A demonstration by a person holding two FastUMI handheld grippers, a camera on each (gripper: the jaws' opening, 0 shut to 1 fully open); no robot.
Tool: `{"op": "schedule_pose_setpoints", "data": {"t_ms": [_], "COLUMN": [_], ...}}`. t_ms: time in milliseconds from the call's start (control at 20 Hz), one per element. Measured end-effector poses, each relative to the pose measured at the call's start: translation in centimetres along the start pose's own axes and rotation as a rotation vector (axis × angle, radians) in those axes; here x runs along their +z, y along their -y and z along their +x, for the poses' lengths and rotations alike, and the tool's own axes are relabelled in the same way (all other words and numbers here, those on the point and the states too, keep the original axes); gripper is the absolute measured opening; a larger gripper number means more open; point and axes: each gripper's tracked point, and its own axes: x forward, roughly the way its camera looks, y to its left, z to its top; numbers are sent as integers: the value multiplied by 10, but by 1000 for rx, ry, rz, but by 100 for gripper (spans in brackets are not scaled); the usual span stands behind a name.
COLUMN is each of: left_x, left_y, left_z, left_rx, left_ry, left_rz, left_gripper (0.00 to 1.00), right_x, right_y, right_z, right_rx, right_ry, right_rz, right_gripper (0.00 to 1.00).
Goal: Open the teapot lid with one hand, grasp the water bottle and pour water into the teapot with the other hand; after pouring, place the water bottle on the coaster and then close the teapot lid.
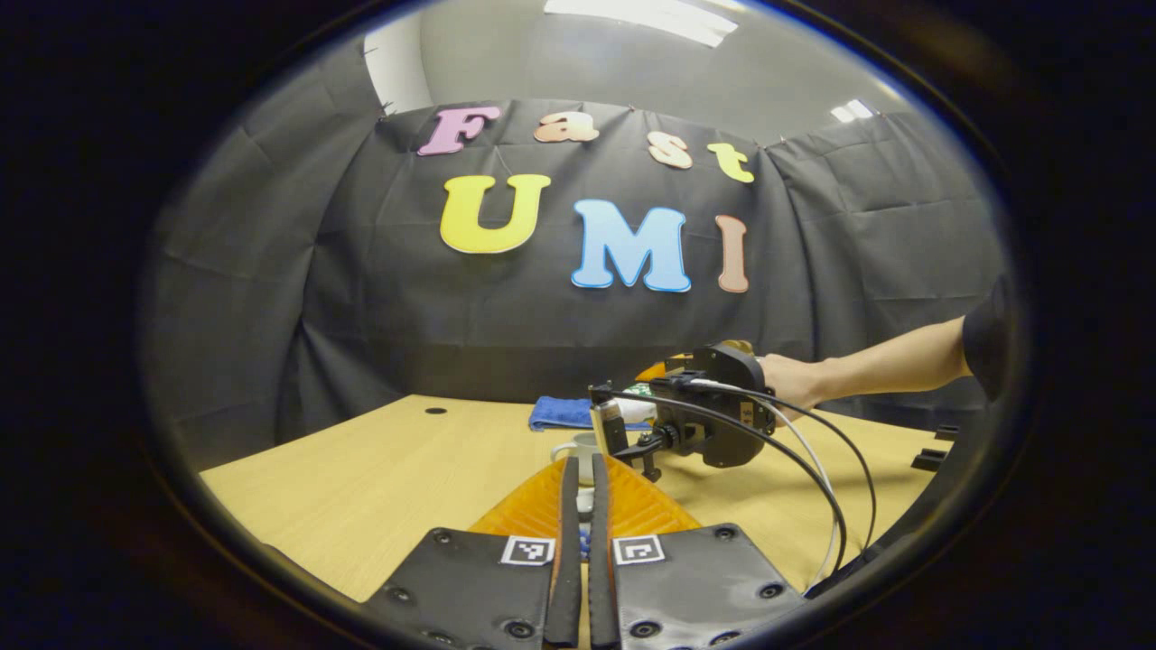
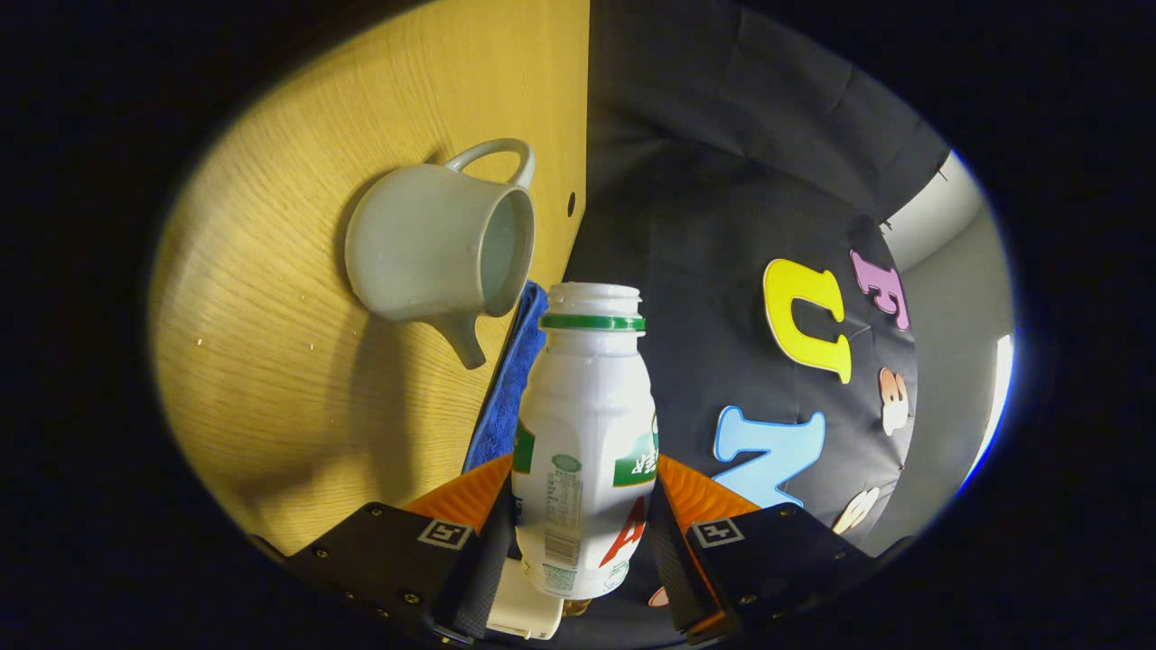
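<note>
While the right gripper (image 2: 582, 533) clamps a white bottle (image 2: 585, 442) at the bottom centre of the right gripper view, both fingers press against the bottle's sides, so it is clenched on the bottle. The bottle's mouth is uncapped, with a green ring below the threads, and it points up toward the middle of the frame. To its upper left sits the pale teapot (image 2: 438, 253), lidless, its opening facing the bottle's mouth, its handle toward the top of the frame and its spout toward the bottom. The teapot rests on the wooden table (image 2: 271, 379), which fills the left half of this view, and a blue cloth (image 2: 506, 397) lies along the table's edge just behind the bottle.

At the bottom centre of the left gripper view, the left gripper (image 1: 581, 506) has its fingers drawn almost together, with a small bluish thing between them lower down; whether they pinch it I cannot tell. Beyond the fingertips, at frame centre, the teapot (image 1: 578, 449) shows partly, with the other gripper (image 1: 704, 420) right of it, held by a hand (image 1: 795, 384). The blue cloth (image 1: 564, 413) lies farther back.
</note>
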Motion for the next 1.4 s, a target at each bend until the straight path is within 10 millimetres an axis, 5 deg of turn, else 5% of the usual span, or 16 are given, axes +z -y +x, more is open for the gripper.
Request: {"op": "schedule_pose_setpoints", "data": {"t_ms": [1400], "left_x": [1], "left_y": [-8], "left_z": [-1], "left_rx": [13], "left_ry": [-2], "left_rz": [-3], "left_gripper": [14], "right_x": [4], "right_y": [17], "right_z": [3], "right_rx": [-102], "right_ry": [34], "right_rz": [-250], "right_gripper": [73]}}
